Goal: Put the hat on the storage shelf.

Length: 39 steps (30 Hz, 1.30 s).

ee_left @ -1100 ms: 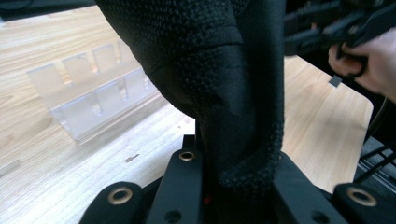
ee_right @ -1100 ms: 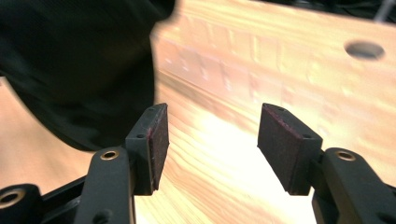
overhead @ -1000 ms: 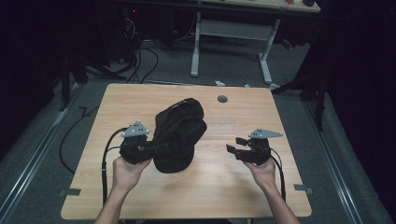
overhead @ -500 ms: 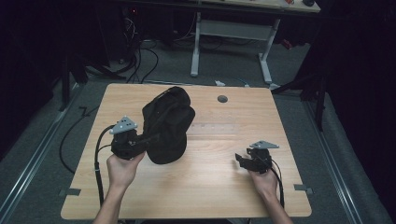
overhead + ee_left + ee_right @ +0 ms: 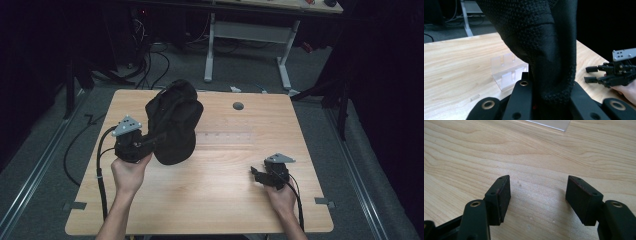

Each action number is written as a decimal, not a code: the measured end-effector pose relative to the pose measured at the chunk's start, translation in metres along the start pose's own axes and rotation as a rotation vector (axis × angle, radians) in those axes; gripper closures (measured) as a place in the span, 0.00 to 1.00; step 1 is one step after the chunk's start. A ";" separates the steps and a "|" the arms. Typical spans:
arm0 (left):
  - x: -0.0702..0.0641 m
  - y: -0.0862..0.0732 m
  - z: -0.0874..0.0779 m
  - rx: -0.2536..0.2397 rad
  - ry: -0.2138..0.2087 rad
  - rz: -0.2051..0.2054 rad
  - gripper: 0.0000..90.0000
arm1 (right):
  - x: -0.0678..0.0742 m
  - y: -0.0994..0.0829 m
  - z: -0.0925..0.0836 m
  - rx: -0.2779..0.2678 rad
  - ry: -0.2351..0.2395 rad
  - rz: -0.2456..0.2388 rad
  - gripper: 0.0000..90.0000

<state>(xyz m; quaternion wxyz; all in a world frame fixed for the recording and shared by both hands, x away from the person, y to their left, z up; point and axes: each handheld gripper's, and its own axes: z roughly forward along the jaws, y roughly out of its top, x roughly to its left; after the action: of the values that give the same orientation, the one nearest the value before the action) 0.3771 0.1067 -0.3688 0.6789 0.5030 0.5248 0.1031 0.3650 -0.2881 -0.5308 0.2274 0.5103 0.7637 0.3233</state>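
Right gripper (image 5: 256,174) lower, fingers opening, empty, near table (image 5: 220,210) edge; left gripper (image 5: 142,146) clamping bag (image 5: 172,122).

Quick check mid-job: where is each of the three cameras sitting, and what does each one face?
High view: above the near edge, facing down on the table; both forearms, left claw gripping the black bag.
Left gripper view: rides the left claw, faces the bag; right claw beyond.
Right gripper view: rides the right claw, open, facing bare wood.
Shared: the clear plastic stand.
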 end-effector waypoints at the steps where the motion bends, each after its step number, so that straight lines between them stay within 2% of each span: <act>1: 0.000 0.003 0.002 -0.011 -0.003 -0.001 0.95 | 0.000 0.000 0.000 0.000 -0.001 0.000 0.41; 6: 0.000 0.008 0.005 -0.033 0.008 -0.007 0.94 | 0.000 0.000 0.000 0.000 0.000 -0.005 0.40; 14: 0.000 0.022 0.016 -0.049 0.037 0.006 0.94 | 0.000 0.000 0.000 0.001 0.001 -0.006 0.40; 19: -0.001 0.031 0.026 -0.069 0.066 0.038 0.94 | 0.000 0.000 0.000 0.001 0.001 -0.006 0.39; 28: 0.002 0.030 0.041 -0.083 0.102 0.079 0.94 | 0.000 0.000 0.000 0.001 0.000 -0.006 0.39; 39: 0.008 0.025 0.059 -0.100 0.150 0.066 0.94 | 0.000 0.000 0.000 0.003 -0.002 -0.003 0.39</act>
<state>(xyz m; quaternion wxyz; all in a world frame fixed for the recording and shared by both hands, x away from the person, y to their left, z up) 0.4386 0.0895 -0.3572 0.6581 0.4763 0.5516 0.1891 0.3649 -0.2879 -0.5309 0.2280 0.5101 0.7646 0.3214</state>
